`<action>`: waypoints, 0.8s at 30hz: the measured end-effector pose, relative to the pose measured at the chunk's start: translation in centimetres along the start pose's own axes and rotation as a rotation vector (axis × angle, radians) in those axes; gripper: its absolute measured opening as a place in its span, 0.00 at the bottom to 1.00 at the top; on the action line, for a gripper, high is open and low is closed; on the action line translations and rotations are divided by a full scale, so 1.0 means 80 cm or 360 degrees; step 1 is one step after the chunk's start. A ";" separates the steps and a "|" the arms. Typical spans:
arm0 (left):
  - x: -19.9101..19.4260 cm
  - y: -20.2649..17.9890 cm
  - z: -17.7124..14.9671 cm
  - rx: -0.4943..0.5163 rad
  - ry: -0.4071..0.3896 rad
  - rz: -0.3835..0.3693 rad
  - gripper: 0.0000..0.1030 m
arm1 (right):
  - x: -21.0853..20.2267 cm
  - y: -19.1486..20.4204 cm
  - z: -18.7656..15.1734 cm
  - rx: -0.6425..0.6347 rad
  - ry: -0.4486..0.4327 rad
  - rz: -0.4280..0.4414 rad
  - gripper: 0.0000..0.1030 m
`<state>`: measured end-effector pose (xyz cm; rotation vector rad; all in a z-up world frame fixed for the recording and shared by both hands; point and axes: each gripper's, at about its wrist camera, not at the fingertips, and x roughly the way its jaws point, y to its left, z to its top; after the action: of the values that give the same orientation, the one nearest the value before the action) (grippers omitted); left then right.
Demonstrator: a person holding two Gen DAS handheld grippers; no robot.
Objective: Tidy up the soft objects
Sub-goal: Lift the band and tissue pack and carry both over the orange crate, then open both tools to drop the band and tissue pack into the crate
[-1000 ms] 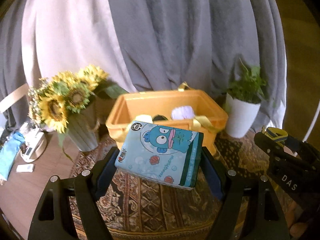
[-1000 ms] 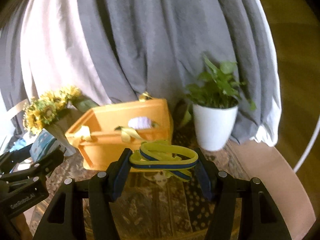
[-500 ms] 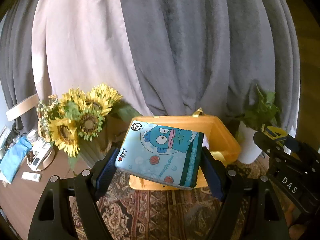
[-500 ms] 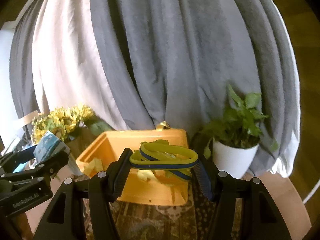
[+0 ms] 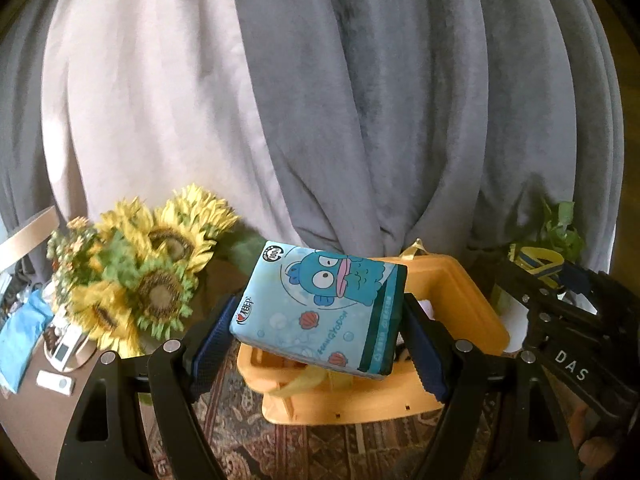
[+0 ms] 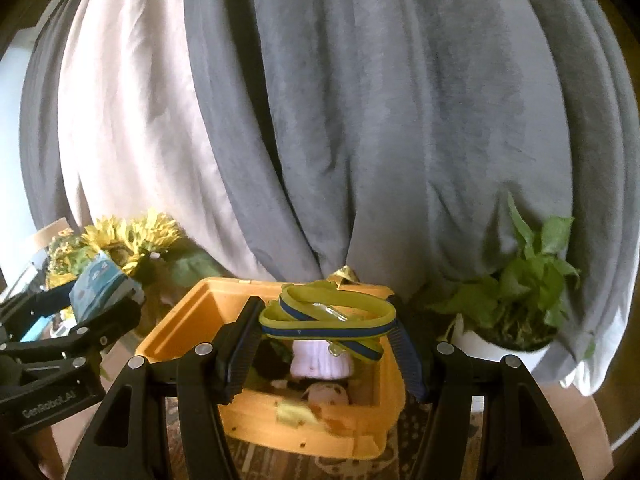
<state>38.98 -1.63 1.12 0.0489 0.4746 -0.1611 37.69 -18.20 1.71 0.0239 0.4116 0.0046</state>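
My left gripper (image 5: 318, 332) is shut on a blue cartoon tissue pack (image 5: 320, 308) and holds it in the air just before the orange bin (image 5: 452, 300). My right gripper (image 6: 326, 334) is shut on a yellow and blue strap (image 6: 328, 320) and holds it above the orange bin (image 6: 180, 332). The bin holds a white knitted item (image 6: 320, 362), a dark item and a spotted soft toy (image 6: 324, 394). The left gripper with the tissue pack (image 6: 102, 286) shows at the left of the right wrist view. The right gripper with the strap (image 5: 538, 262) shows at the right of the left wrist view.
A sunflower bouquet (image 5: 140, 276) stands left of the bin. A potted green plant (image 6: 516, 304) in a white pot stands right of it. Grey and pale curtains (image 6: 320, 120) hang behind. A patterned rug (image 5: 340, 452) covers the table. Small items (image 5: 56, 364) lie at far left.
Both grippers have risen and moved toward the bin with their loads, so the bin sits lower in both views. The right gripper is now over the bin's opening.
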 end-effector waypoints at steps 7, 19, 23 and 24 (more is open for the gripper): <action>0.038 0.002 0.023 0.0039 0.0030 -0.0022 0.77 | 0.040 -0.002 0.021 -0.0047 0.0052 0.0014 0.60; 0.117 -0.001 0.038 0.0149 0.0207 -0.0112 0.78 | 0.123 -0.014 0.031 -0.0042 0.0310 0.0075 0.60; 0.144 -0.005 0.039 0.0191 0.0297 -0.0135 0.78 | 0.154 -0.018 0.026 -0.0042 0.0445 0.0105 0.60; 0.152 -0.007 0.038 0.0203 0.0330 -0.0144 0.77 | 0.162 -0.019 0.024 -0.0037 0.0479 0.0112 0.60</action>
<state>50.92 -4.15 -1.76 0.1702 0.6737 -0.2769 50.38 -19.67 -1.73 0.0147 0.7114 0.0834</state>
